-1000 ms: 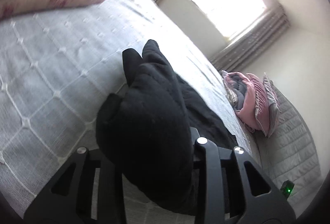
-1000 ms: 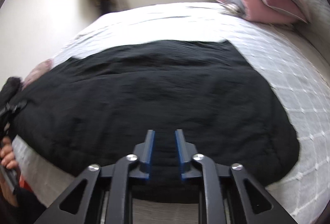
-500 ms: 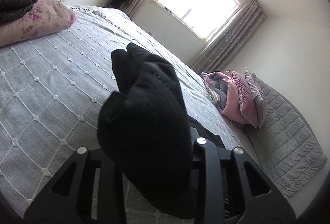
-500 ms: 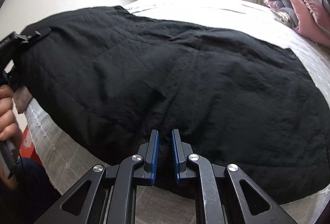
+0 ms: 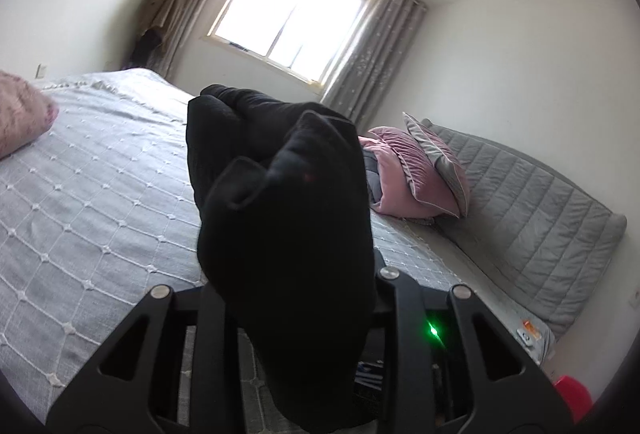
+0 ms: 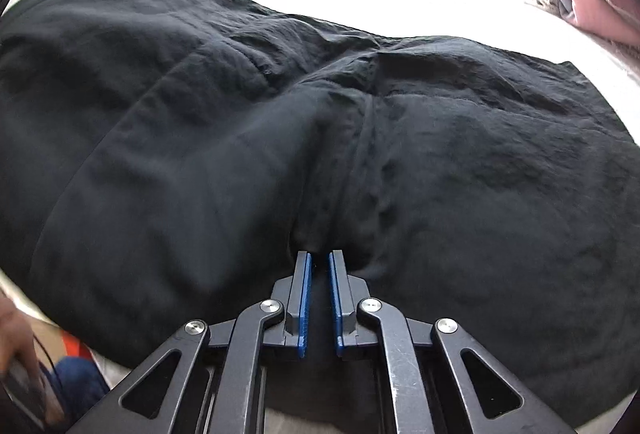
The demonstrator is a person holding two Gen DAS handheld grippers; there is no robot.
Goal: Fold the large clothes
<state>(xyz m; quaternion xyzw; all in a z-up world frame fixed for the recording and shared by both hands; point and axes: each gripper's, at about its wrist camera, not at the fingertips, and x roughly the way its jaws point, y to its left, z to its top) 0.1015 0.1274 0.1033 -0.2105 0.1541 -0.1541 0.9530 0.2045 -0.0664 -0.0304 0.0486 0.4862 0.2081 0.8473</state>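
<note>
A black garment (image 6: 280, 138) lies spread across the bed (image 5: 92, 202) — the right gripper (image 6: 319, 266) clenched on a pinch of its near edge, the left gripper (image 5: 296, 274) grasping a bunched black corner raised above the bed, toward the window (image 5: 288, 30).

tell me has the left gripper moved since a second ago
Yes. The left gripper, clamped on black cloth, has swung up: the window slid from the upper right to top centre, and more wall shows above the bed.
</note>
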